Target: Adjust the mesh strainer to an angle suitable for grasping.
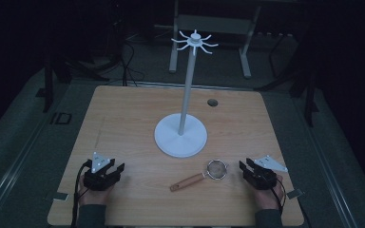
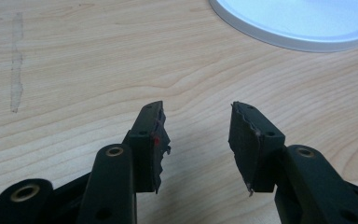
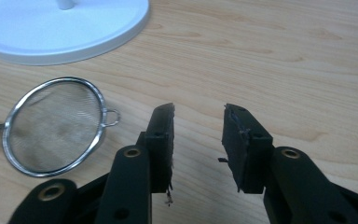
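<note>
High view, right claw (image 1: 248,166): rests low on the near right of the surface (image 1: 123,114), jaws parted a moderate way and holding nothing; the hand (image 1: 267,194) behind it lies flat, so this reads as a waiting pose.
Right gripper view, right claw (image 3: 198,112): the gap between the jaws frames only bare wood, and the strainer (image 3: 53,126) lies just to its left, apart from the jaw tips.
Strainer (image 1: 216,169): lies flat near the front edge, between the two claws but much closer to the right one; its mesh bowl is turned toward that claw with the small wire loop (image 3: 112,117) on the rim facing it, and the wooden handle (image 1: 187,182) trails off to the near left.
Likely reason: the loop looks made for hooking, so the bowl end is the handy end for the right claw to take.
Stand (image 1: 181,135): white round base at mid-surface, just beyond the strainer, with a tall pole (image 1: 187,90) and a crown of curved hooks (image 1: 195,42) on top, presumably where the strainer is meant to hang.
Left claw (image 1: 119,167): at the near left, well apart from the strainer, jaws also parted and empty.
Left gripper view, left claw (image 2: 196,107): bare wood between the jaws, the stand's base rim (image 2: 303,28) far right.
Step in hand: judged as not yet begun.
</note>
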A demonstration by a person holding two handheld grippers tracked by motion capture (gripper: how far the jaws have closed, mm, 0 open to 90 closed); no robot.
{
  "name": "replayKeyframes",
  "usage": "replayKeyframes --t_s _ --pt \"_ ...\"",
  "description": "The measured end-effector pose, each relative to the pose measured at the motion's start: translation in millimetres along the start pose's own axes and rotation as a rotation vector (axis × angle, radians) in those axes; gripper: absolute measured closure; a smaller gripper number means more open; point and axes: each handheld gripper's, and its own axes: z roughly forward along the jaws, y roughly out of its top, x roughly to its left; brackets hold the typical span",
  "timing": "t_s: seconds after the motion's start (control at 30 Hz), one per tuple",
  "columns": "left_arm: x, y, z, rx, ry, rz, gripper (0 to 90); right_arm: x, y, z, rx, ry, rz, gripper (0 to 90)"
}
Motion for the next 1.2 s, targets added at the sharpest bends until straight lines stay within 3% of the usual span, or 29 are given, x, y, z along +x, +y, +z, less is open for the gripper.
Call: replayKeyframes --t_s 0.23,0.43,1.2 --pt "2.4 -1.2 -3.3 0.004 -0.002 -0.016 54.1 10.2 15.9 -9.8 -0.015 0.030 -0.077 59.3" --pt "-1.3 -1.7 -3.8 0.020 -0.001 0.003 53.0 15.2 26.0 -10.9 -0.004 0.057 -0.120 57.5" --pt "-6.3 -2.3 -4.6 0.039 -0.007 0.019 52.0 56.9 65.1 1.4 0.094 0.177 -0.396 48.6"
